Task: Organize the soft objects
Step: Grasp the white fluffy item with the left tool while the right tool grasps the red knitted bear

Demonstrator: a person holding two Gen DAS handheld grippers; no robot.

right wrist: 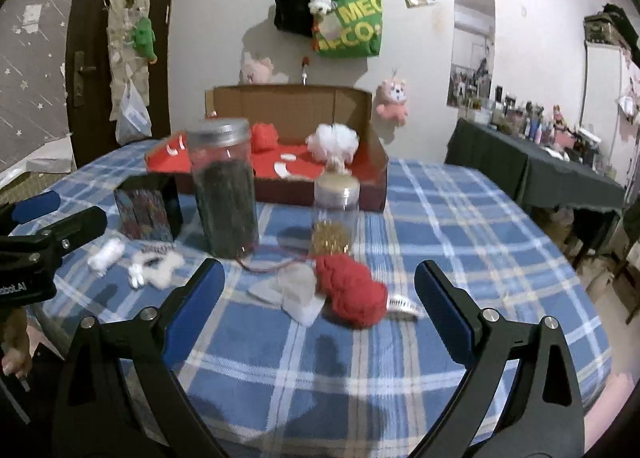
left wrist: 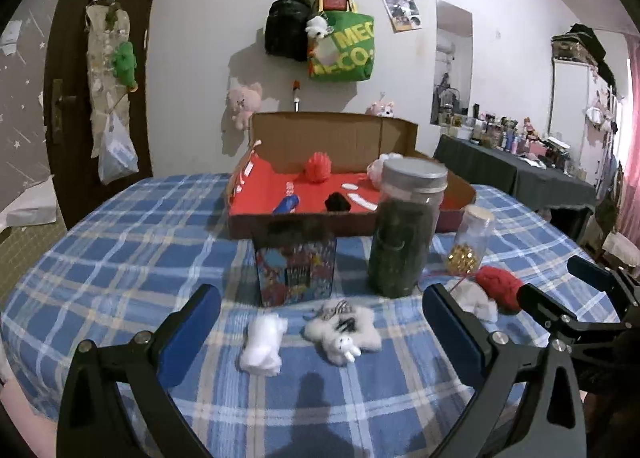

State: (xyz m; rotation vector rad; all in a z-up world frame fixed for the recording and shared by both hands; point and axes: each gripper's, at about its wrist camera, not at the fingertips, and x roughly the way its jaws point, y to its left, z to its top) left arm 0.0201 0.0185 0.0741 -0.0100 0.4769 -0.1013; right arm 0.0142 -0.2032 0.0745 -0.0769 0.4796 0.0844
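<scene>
1. Table (left wrist: 120, 242) under blue plaid cloth carried everything; open cardboard box (left wrist: 332, 138) with red lining sat at its far side, already holding a red pom-pom (left wrist: 318, 166), a white fluffy piece (right wrist: 334, 140) and a small black bit (left wrist: 337, 202).
2. Tall dark-filled jar (left wrist: 404, 234), printed tin (left wrist: 296, 274) and small jar of gold beads (left wrist: 470, 246) stood between box and grippers. Hard items, so judged not part of the sort.
3. Soft items outside the box: red knitted piece (right wrist: 352, 290) with a pale cloth (right wrist: 296, 290) touching it, white plush toy (left wrist: 340, 332), white fluffy wad (left wrist: 262, 346).
4. Left gripper (left wrist: 320, 322) was open and empty, jaws spread either side of plush toy and wad, above the cloth.
5. Right gripper (right wrist: 320, 290) was open and empty, lined up on the red knitted piece.
6. Step judged: pre-grasp, sorting partly done. Next move called for lowering, closing on one soft item, then lifting over the jars to the box without tipping them.
</scene>
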